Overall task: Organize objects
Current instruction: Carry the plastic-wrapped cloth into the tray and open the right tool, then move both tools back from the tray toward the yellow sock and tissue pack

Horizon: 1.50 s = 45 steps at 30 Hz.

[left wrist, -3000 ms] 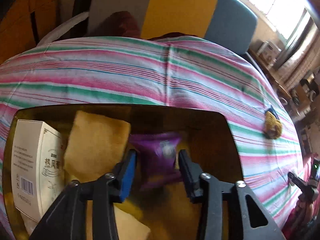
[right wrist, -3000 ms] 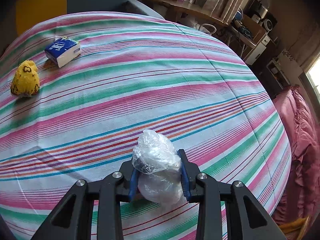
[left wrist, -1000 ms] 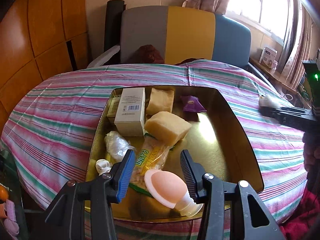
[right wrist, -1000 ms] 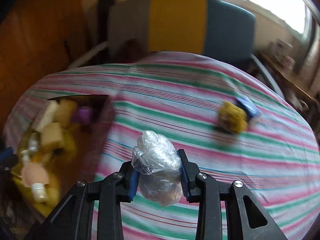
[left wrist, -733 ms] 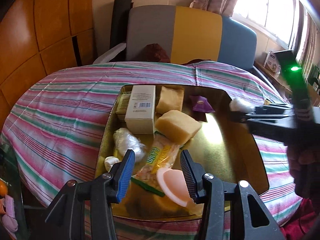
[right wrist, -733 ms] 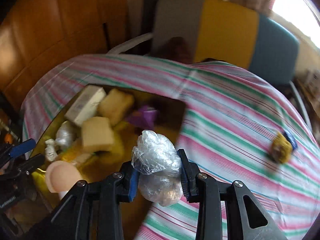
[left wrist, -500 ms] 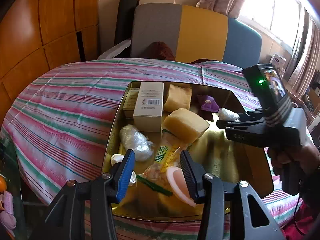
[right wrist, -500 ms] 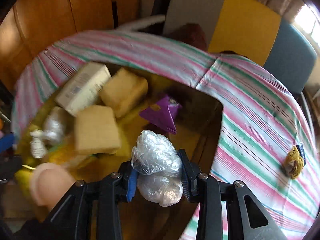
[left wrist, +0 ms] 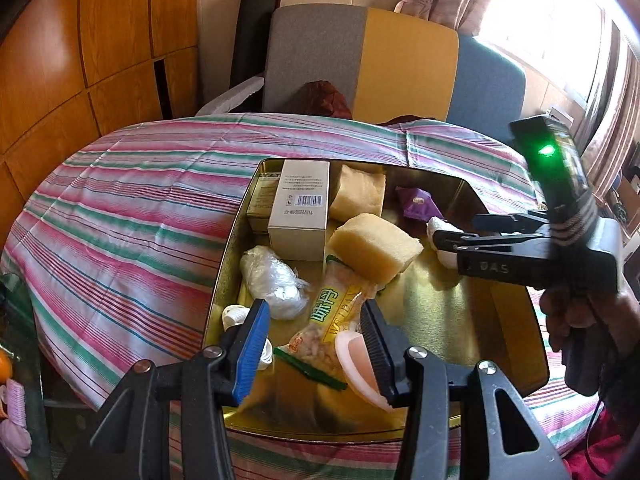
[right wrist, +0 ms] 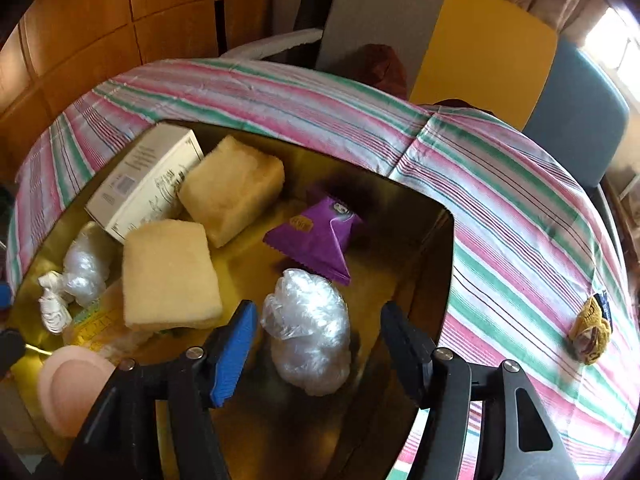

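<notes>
**Tray nearly filled, one item left outside**

Tray (right wrist: 436,240), a gold tin on the striped bench (right wrist: 520,208), holds most of the things: a white box (right wrist: 148,180), two yellow sponges (right wrist: 232,188) and (right wrist: 168,272), a purple packet (right wrist: 320,236), a snack bag (left wrist: 336,312), a pink cup (right wrist: 72,384), a small white bottle (right wrist: 52,304) and a clear plastic bundle (right wrist: 86,268) at the left. A second plastic bundle (right wrist: 308,324) lies on the tray floor near the purple packet, between the jaws of the right gripper (right wrist: 316,340), which are spread wide and touch nothing. The left gripper (left wrist: 316,344) hangs above the near end of the tray, jaws also spread and empty.

Judging by the layout, the sorting is close to done. A yellow knitted thing (right wrist: 592,332) sits alone on the cloth far to the right, well apart from the tray, and looks like the piece left to fetch; something dark shows behind it, but I cannot tell what.

The tray's left half is crowded, with the sponges stacked against the box. Its right half, beside the right wall, has bare floor, so another item would fit there. The raised right rim stands between the knitted thing and that space, so a carried load would need to clear it. The right gripper can lift straight up without meeting anything.
</notes>
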### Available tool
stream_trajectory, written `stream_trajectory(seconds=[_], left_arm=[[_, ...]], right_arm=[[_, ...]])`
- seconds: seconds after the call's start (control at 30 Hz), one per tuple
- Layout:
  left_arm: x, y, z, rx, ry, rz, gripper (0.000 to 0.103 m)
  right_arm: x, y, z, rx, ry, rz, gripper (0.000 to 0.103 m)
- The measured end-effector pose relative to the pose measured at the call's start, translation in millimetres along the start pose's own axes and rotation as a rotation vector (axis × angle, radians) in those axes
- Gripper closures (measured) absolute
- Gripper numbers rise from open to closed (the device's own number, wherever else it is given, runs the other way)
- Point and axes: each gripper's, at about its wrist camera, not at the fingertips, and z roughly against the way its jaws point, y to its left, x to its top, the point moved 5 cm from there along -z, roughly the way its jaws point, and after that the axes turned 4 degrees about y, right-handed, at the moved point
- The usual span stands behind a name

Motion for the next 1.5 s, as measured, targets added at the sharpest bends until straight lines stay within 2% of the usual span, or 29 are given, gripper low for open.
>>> stream_trajectory(seconds=[0.43, 0.73, 1.03, 1.23, 1.4, 1.5], left_arm=[[-2.8, -11.0, 7.4, 0.000, -0.011, -0.028, 0.056], [-2.9, -25.0, 12.8, -0.001, -0.017, -0.064, 0.056], [-1.3, -43.6, 14.2, 0.001, -0.014, -0.111, 0.056], [0.2, -63.1, 12.4, -0.001, -0.008, -0.160, 0.056], [0.9, -82.1, 10.2, -0.002, -0.001, -0.205, 0.056], [2.7, -97.1, 8.6, -0.006, 0.001, -0.238, 0.055]], right_arm=[[-24.2, -25.0, 61.3, 0.041, -0.135, -0.135, 0.026], [-59.2, -74.6, 75.9, -0.025, -0.128, -0.204, 0.023], [-100.0, -160.6, 90.8, -0.149, -0.096, -0.311, 0.022], [-130.4, -235.5, 105.9, -0.251, -0.093, -0.451, 0.021], [-172.8, -296.1, 108.6, -0.341, -0.081, -0.624, 0.019], [-206.7, -325.6, 103.7, -0.338, -0.061, -0.787, 0.019]])
